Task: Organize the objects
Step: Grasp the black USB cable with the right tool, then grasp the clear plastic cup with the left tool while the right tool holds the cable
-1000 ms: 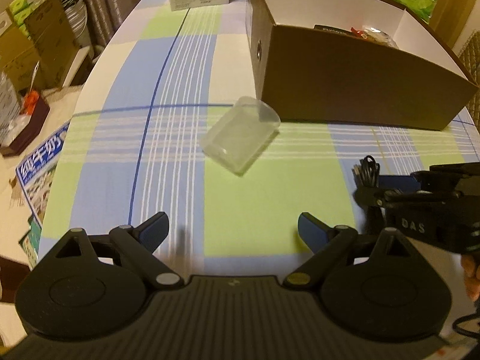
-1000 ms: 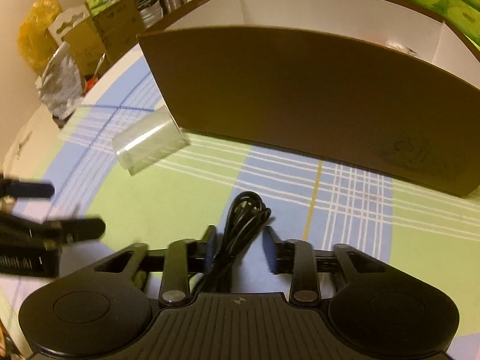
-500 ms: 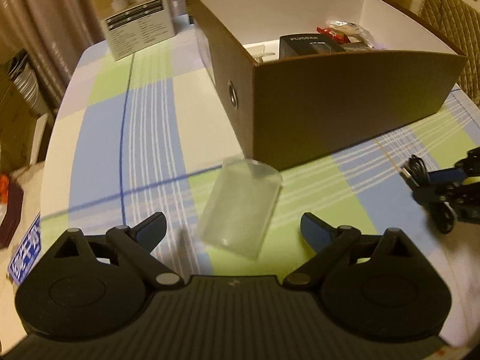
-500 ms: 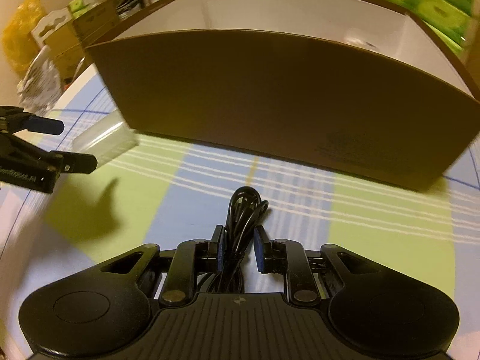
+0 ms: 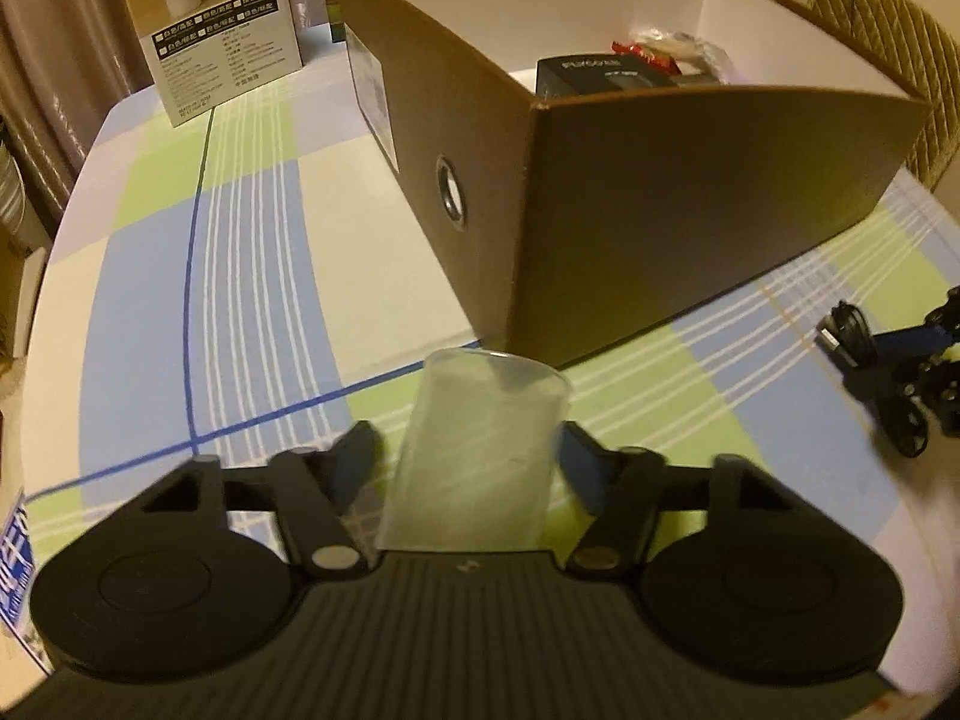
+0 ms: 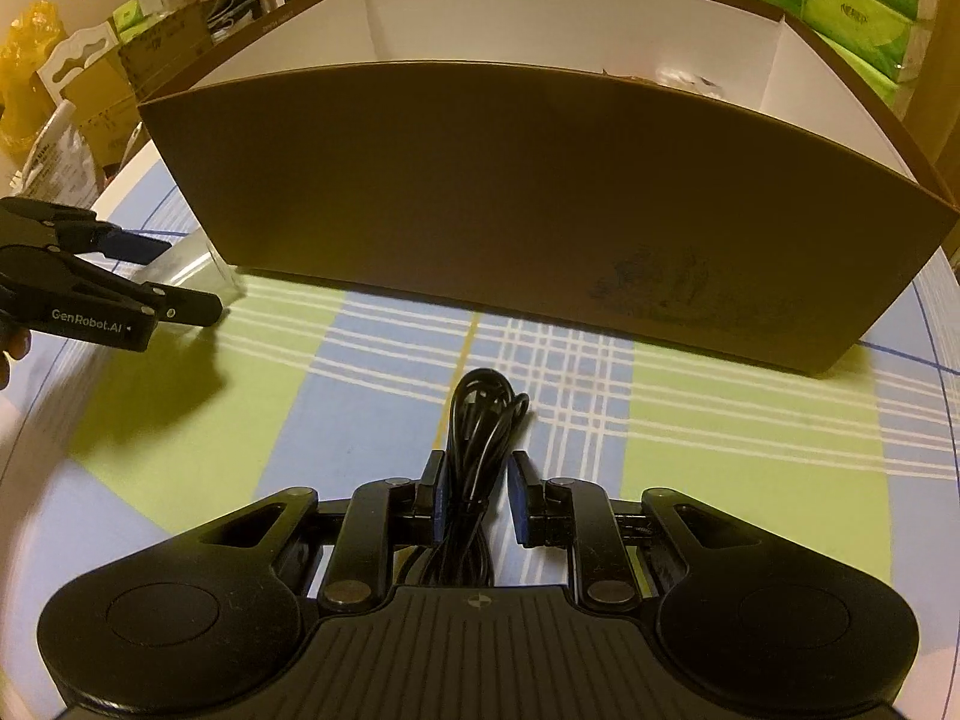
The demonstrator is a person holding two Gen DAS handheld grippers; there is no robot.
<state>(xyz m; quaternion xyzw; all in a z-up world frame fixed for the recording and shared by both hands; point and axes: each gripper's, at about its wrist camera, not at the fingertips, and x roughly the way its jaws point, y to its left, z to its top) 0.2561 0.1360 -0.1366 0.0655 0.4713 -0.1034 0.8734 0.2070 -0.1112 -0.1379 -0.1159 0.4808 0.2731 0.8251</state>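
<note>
A clear plastic container (image 5: 480, 450) lies on its side on the checked tablecloth, between the fingers of my left gripper (image 5: 474, 456), which close in on both its sides. It also shows in the right wrist view (image 6: 186, 264). My right gripper (image 6: 480, 486) is shut on a coiled black cable (image 6: 480, 420) just above the cloth. A large brown cardboard box (image 5: 690, 192) with a white inside stands behind both; it also fills the right wrist view (image 6: 510, 192). The right gripper (image 5: 900, 372) shows at the right of the left wrist view.
The box holds a black carton (image 5: 600, 69) and wrapped packets (image 5: 672, 51). A printed product box (image 5: 222, 24) stands at the table's far left. Green tissue packs (image 6: 840, 0) are stacked behind the box. Bags and cartons (image 6: 90, 78) crowd beyond the table's left edge.
My left gripper has moved forward onto the clear container and narrowed around it. My right gripper has closed on the black cable and moved closer to the box.
</note>
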